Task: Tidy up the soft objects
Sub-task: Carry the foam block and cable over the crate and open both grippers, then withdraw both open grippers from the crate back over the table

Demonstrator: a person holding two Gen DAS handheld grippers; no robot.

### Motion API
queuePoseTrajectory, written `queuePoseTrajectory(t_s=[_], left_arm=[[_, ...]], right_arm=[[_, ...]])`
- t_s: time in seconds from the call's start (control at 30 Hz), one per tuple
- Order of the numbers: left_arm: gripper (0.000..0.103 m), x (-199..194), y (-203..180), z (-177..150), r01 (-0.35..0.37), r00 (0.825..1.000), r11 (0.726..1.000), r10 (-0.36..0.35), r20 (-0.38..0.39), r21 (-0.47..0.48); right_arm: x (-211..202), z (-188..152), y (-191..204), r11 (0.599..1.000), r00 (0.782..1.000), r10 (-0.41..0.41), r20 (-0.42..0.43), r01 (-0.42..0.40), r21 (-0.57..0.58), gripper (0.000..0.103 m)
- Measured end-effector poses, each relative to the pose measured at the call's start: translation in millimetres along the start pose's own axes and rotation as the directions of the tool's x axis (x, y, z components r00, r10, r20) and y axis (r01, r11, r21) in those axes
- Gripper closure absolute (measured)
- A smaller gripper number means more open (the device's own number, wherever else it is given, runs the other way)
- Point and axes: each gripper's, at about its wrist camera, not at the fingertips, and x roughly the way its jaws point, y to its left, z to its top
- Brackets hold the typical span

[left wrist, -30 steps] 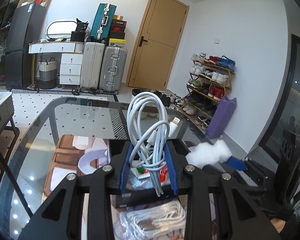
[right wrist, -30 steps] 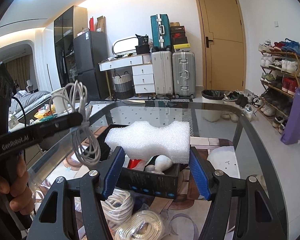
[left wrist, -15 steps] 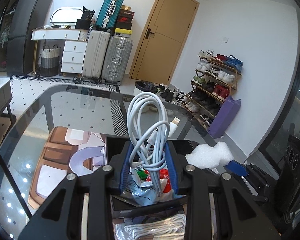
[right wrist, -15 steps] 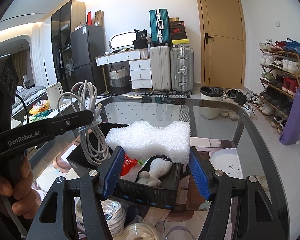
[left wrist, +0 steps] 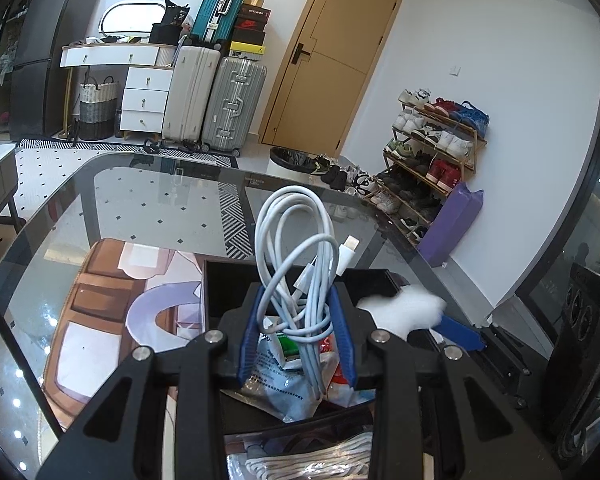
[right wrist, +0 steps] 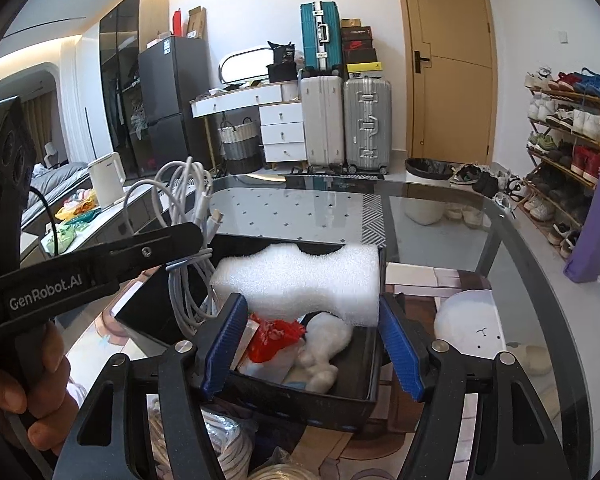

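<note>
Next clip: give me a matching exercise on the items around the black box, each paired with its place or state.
Things:
1. white charging cable
2. white foam block
3. red wrapper
4. purple bag

Places:
A. lying inside the black box
B. held in the right gripper
C. on the floor by the shoe rack
D. held in the left gripper

Pairs: 1-D, 2-B, 3-A, 4-C

Walls (right wrist: 228,12) white. Floor (left wrist: 52,168) white tile with small dark diamonds. Ahead of the grippers: tan door (right wrist: 450,60), shut; two upright suitcases (right wrist: 346,122) just left of it, a teal case (right wrist: 318,36) and shoeboxes (right wrist: 358,48) stacked on top. White desk (left wrist: 112,56) with drawers (left wrist: 146,98) further left; basket (left wrist: 96,110) beneath; black fridge (right wrist: 172,108) beyond. Shoe rack (left wrist: 432,148) along the right wall. Glass table (left wrist: 148,200) directly below. Ceiling lit.
</note>
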Motion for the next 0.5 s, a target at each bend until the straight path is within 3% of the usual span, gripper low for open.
queuePoseTrajectory(t_s=[0.1, 0.17, 0.3, 0.4, 0.5], left_arm=[[0.07, 2, 1, -1, -0.005, 1.0, 1.0, 0.005, -0.009, 0.007], [0.069, 4, 1, -2, -0.01, 1.0, 1.0, 0.01, -0.02, 0.008], [0.048, 3, 2, -4, -0.006, 1.0, 1.0, 0.006, -0.03, 0.006], [0.046, -1, 1, -5, -0.012, 0.999, 1.0, 0.013, -0.051, 0.022], [0.036, -5, -1, -8, -0.038, 0.996, 0.998, 0.041, -0.078, 0.041]], right_arm=[[-6, -2, -2, 1.0, 1.0, -0.005, 0.014, 0.005, 0.003, 0.018], [-10, -2, -5, 1.0, 1.0, -0.011, 0.026, 0.011, 0.015, 0.017], [-20, -3, -13, 0.998, 0.999, -0.018, 0.047, 0.015, 0.056, 0.011], [-26, -4, -16, 0.998, 0.998, -0.019, 0.057, 0.015, 0.065, 0.009], [-31, -7, -16, 0.998, 0.999, -0.014, 0.051, 0.011, 0.065, 0.005]])
